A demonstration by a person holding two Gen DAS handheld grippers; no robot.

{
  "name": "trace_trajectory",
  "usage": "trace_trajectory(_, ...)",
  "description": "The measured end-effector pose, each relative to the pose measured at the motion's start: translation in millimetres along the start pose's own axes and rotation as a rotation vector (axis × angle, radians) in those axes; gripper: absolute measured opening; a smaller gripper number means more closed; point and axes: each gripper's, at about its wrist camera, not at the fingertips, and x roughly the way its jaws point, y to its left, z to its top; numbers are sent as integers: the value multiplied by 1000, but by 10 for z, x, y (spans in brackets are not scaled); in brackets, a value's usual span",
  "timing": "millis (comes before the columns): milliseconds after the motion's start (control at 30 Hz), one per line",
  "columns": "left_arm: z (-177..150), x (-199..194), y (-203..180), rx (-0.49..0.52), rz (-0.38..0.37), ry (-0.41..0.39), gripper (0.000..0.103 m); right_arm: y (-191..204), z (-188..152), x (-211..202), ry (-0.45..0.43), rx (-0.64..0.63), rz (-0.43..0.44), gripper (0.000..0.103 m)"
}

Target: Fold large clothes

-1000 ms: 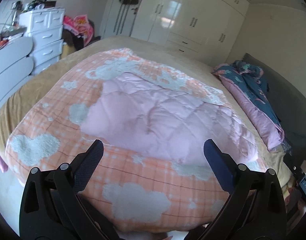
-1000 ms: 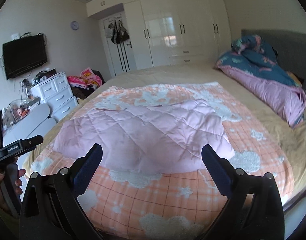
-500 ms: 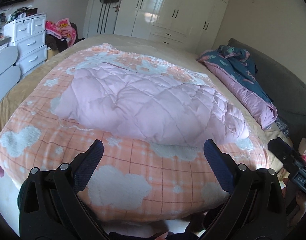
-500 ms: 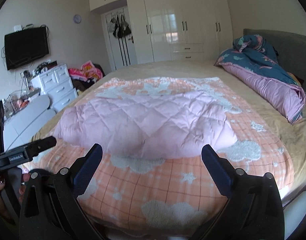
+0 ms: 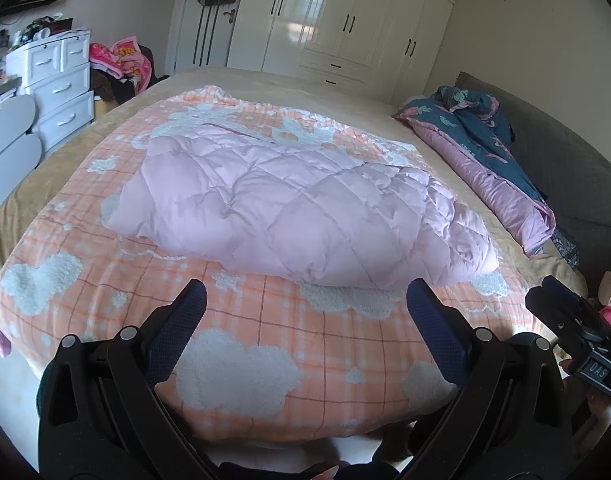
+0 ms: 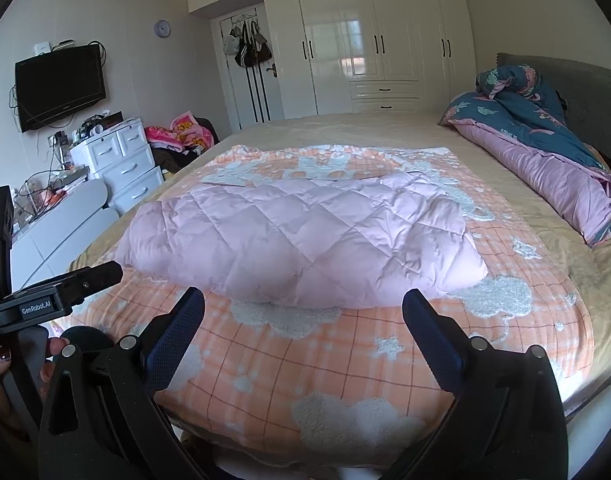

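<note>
Currently both my left gripper [image 5: 305, 312] and right gripper [image 6: 303, 316] hang spread wide, holding nothing; the puffy pink quilted padded coat [image 5: 297, 204] lies flat on the orange checked cloud-pattern blanket [image 5: 241, 340] just beyond my jaws, either awaiting folds or already folded, can't tell

Soft, even daylight throughout; a window glare reflects off the glossy wardrobe doors [image 5: 309, 12]. Both views are sharp at centre, with strong fisheye curvature and black vignetting in the corners.

Bed [image 5: 33, 184] near edge hidden behind claw arms
</note>
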Motion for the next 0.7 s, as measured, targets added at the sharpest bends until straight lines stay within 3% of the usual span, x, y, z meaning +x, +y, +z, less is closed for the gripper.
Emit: trace_trajectory(700,12,-10,-4,2,8,0,94,-40,-2,-23,-4,6,-1,99)
